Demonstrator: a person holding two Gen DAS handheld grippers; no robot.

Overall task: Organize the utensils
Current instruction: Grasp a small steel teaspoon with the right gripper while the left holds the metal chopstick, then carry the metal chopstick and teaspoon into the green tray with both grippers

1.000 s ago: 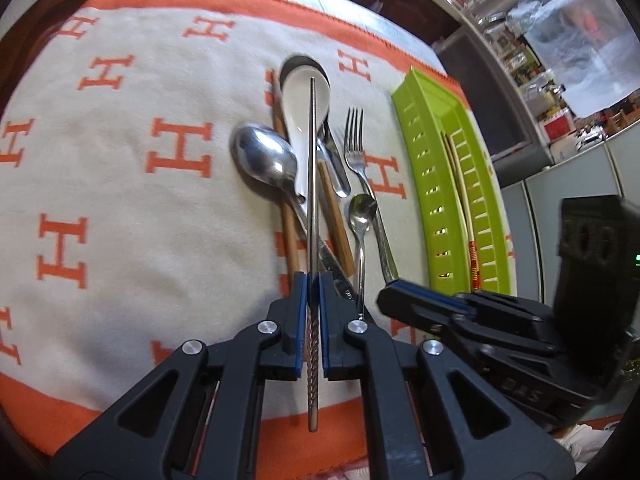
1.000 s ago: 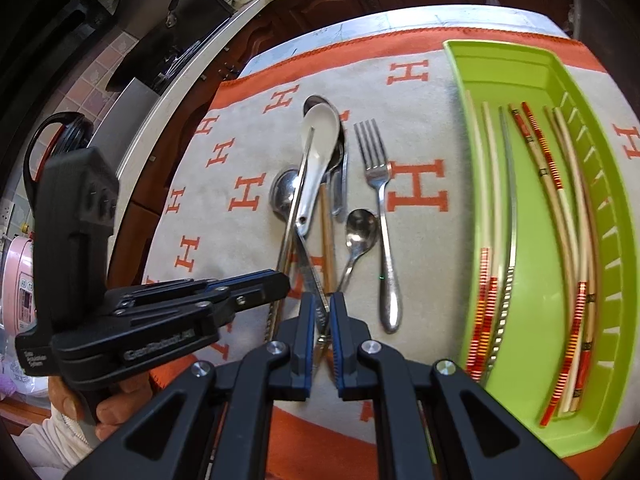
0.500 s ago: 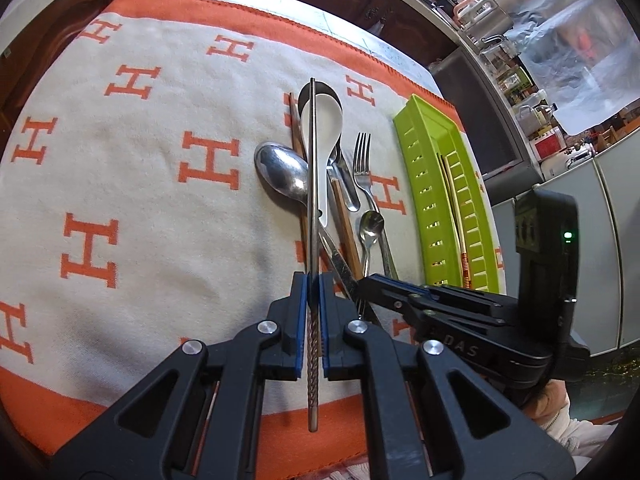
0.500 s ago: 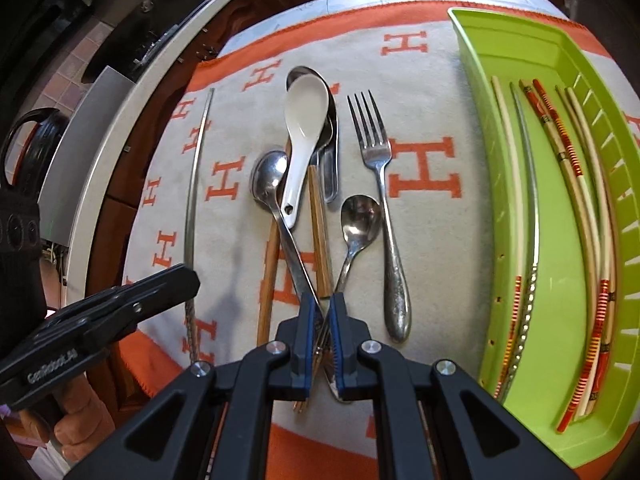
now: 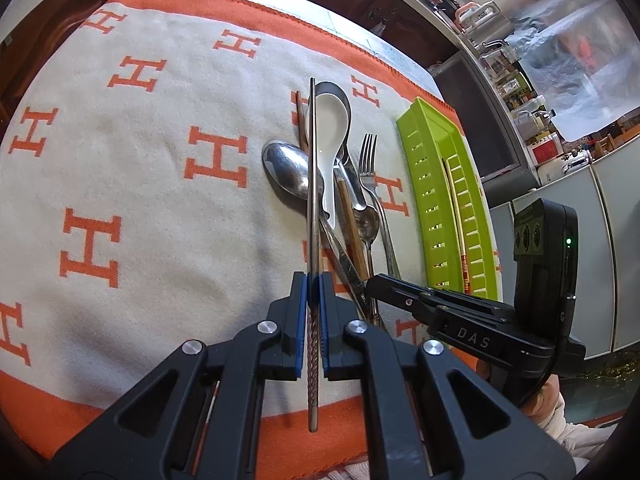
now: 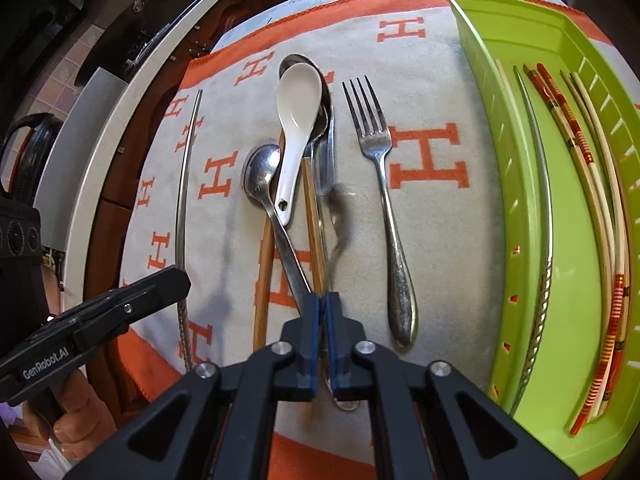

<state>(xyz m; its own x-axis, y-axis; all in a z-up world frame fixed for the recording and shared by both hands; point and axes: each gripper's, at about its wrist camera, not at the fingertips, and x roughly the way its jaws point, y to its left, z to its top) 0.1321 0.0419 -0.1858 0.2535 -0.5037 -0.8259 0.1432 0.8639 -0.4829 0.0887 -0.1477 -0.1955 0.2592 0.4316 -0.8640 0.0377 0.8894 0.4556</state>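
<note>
My left gripper [image 5: 313, 280] is shut on a metal chopstick [image 5: 312, 184], held above the cloth; the right wrist view shows that chopstick [image 6: 186, 184] left of the pile. On the cloth lie a white ceramic spoon [image 6: 298, 120], a large metal spoon [image 6: 260, 172], a fork [image 6: 384, 200] and wooden chopsticks [image 6: 314, 216]. At the pile's near end my right gripper [image 6: 322, 300] is closing, its pads pressed on the handle of a small metal spoon [image 6: 340, 220], whose bowl is blurred. The green tray [image 6: 568, 280] on the right holds several chopsticks.
An orange-bordered cloth with orange H marks [image 5: 132, 200] covers the table. The tray's slotted wall [image 5: 424, 184] stands right of the pile. A counter edge [image 6: 120, 112] runs along the far left. A hand [image 6: 76, 412] grips the left tool.
The left gripper lifted the metal chopstick off the pile and carried it left. The right gripper sank slightly and its jaws closed on the small spoon's handle; the spoon's bowl now blurs.
</note>
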